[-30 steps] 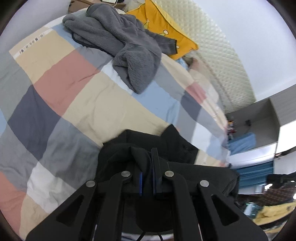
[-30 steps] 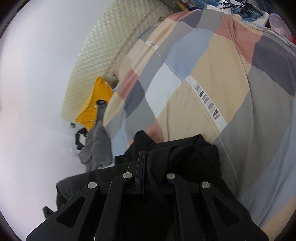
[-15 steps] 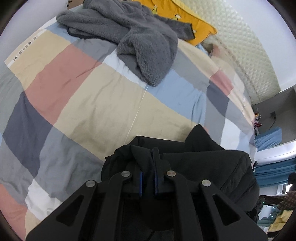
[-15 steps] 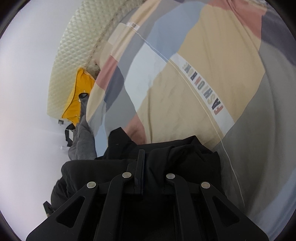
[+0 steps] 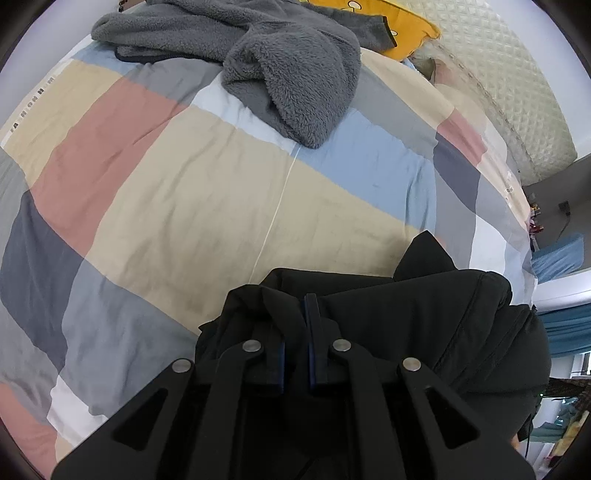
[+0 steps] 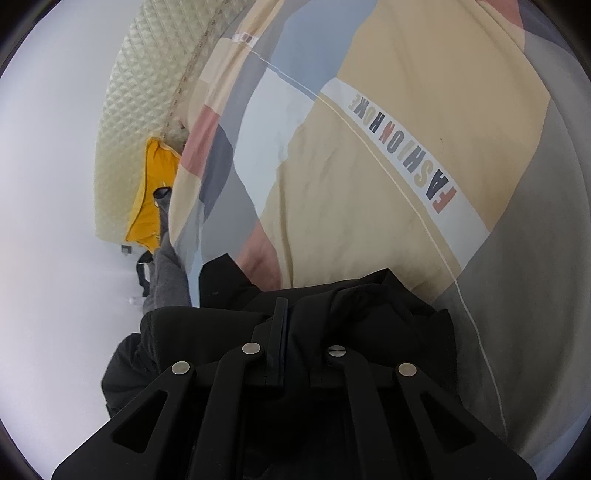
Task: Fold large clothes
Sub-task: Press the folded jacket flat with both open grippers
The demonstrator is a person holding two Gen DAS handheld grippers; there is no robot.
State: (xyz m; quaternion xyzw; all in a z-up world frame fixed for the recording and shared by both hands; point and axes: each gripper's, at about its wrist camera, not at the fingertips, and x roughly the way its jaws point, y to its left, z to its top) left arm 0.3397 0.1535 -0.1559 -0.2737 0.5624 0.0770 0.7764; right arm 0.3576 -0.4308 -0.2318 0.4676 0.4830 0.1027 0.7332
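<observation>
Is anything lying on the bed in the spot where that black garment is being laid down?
Nothing visible. The black garment, pinched in both tools, hangs over bare checked duvet. The grey fleece and yellow pillow lie farther off, near the headboard.

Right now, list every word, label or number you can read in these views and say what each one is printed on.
"FASHION HOME": multicoloured capitals on the white band of the patchwork bedspread, right wrist view.
The same kind of band at the bedspread's far left edge, left wrist view: letters too small and warped to read.
A small tag near the quilted headboard: blurred, unreadable.
Nothing readable on the black garment.
</observation>
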